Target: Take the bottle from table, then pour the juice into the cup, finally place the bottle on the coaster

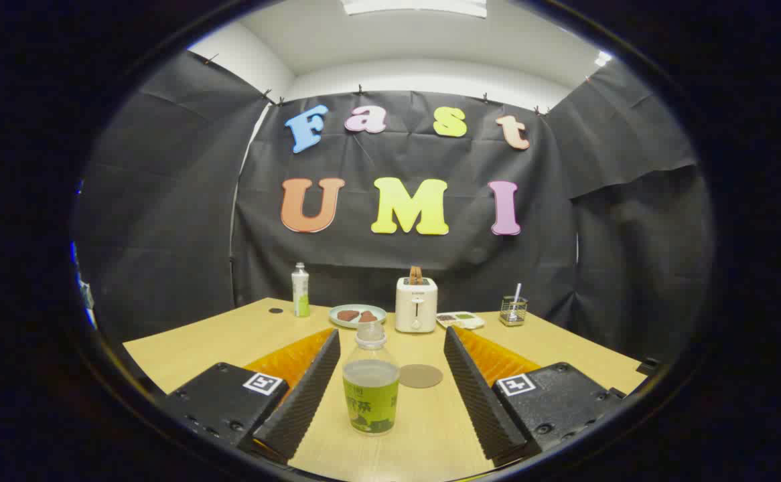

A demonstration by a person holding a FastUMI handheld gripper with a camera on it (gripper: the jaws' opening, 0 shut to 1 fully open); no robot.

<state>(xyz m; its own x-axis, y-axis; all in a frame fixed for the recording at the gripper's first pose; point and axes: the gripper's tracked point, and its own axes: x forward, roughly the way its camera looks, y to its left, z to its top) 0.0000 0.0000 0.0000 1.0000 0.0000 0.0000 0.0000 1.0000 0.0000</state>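
The gripper [390, 385] hovers low over a light wooden table [203, 348] with its jaws spread wide apart, gripping nothing. Between the two fingers [303, 395], standing upright on the table and clear of both, is a bottle [370, 381] with a green label around its lower half; it has no cap on its neck, and its liquid reaches up to about the shoulder. It sits a little closer to the left finger than to the right one, with a gap showing on each side. Just beyond the bottle and slightly to its right, a round brown coaster [420, 375] lies flat on the table, also within the span of the open fingers. Farther back along the table's far side stands a row of things: a second, slimmer bottle [301, 290] with a white cap, a pale plate [357, 315] holding two brown pieces of food, a white toaster [416, 304] with something brown sticking up from its slot, a small flat tray [461, 320], and a clear holder [513, 310] with a utensil standing in it. A small dark spot [276, 310] marks the tabletop left of the slim bottle.
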